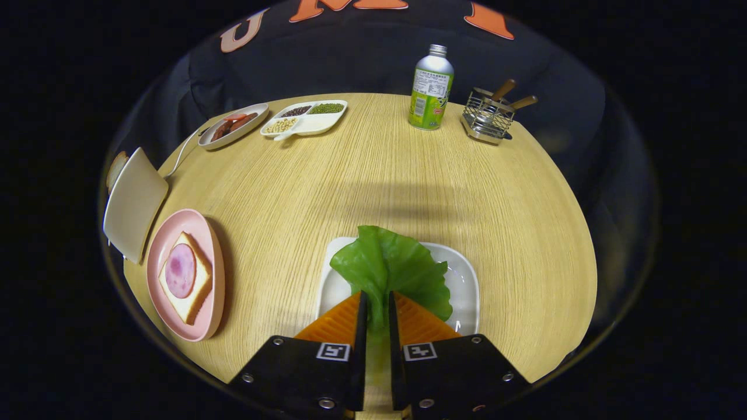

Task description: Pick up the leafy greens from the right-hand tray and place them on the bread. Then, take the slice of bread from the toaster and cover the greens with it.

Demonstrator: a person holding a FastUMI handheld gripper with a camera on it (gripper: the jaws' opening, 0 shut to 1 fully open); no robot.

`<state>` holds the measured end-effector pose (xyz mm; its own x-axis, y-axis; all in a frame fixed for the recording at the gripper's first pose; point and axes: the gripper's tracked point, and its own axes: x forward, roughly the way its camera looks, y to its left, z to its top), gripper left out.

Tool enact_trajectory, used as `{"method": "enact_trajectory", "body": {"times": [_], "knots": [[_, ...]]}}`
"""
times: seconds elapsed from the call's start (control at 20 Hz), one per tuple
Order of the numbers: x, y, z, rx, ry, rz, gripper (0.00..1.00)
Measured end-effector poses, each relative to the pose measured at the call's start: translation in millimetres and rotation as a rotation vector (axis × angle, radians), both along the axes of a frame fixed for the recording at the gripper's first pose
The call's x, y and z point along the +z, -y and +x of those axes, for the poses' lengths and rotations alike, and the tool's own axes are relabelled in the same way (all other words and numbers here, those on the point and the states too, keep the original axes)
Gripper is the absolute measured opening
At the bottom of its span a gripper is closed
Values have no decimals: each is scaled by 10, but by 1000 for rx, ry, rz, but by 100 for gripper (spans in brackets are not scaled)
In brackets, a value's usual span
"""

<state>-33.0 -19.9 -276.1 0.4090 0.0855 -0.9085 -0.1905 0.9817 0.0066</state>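
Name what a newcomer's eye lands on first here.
First, the leafy greens, pinched between the gripper fingers over the white tray. Next, to the left of the fingers, the pink plate with bread topped by a ham slice.

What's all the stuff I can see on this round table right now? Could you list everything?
Leafy greens: one, green, on the white tray, stem between the fingers.
White tray: one, just ahead of the fingers.
Pink plate: one, left of the tray.
Bread: one slice, pale, on the pink plate.
Ham slice: one, pink, on the bread.
Toaster: one, cream, beyond the pink plate, a bread slice in it.
Oval dish: one, white, far side, reddish food.
Divided dish: one, white, beans and grains.
Bottle: one, green and silver.
Wire holder: one, metal, wooden-handled utensils.
Table: one, light wood.
Hand-held gripper: one, shut on the greens' stem.
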Motion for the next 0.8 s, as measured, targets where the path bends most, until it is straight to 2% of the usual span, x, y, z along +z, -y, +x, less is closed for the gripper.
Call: {"method": "enact_trajectory", "body": {"times": [0.2,0.3,0.8], "knots": [[24,46,50,-49,20,42,6],[109,68,89,-55,54,43,4],[667,-180,180,-29,191,129,4]]}}
